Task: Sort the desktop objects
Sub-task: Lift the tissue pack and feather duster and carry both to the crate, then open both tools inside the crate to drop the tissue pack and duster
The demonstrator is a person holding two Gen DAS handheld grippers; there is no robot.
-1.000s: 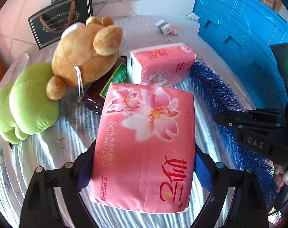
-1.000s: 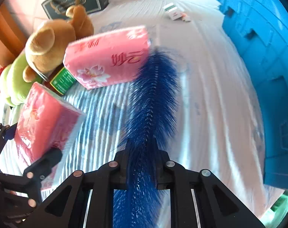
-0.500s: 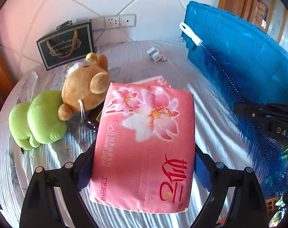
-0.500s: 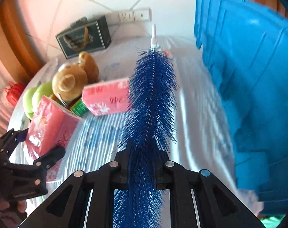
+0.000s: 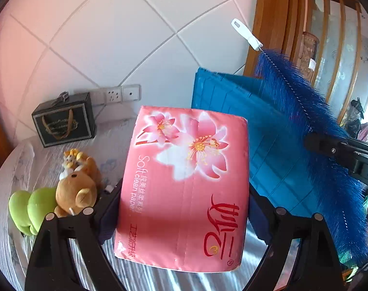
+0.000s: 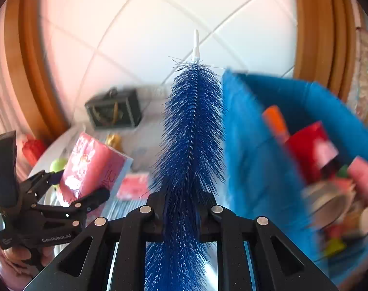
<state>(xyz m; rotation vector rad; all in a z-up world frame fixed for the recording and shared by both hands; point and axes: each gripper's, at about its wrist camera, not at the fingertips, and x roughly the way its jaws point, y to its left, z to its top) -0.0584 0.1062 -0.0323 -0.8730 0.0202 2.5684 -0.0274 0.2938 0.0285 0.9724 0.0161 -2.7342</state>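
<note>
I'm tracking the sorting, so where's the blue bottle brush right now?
The blue bottle brush is clamped in the right gripper, raised off the table beside the blue bin.

We see bright daylight and stripes of sun on the cloth point(image 5: 140, 276) under the tongs. The blue bin point(image 6: 261, 174) right of them looks smeared. Edges bend round.

A glossy plastic-wrapped pink tissue pack point(image 5: 184, 189) sits between matt black plastic fingers point(image 5: 62, 237); right of them, a bristly blue brush point(image 5: 305, 126) crosses a smooth blue plastic crate point(image 5: 232, 97), beyond which stand glazed wall tiles point(image 5: 111, 36).
</note>
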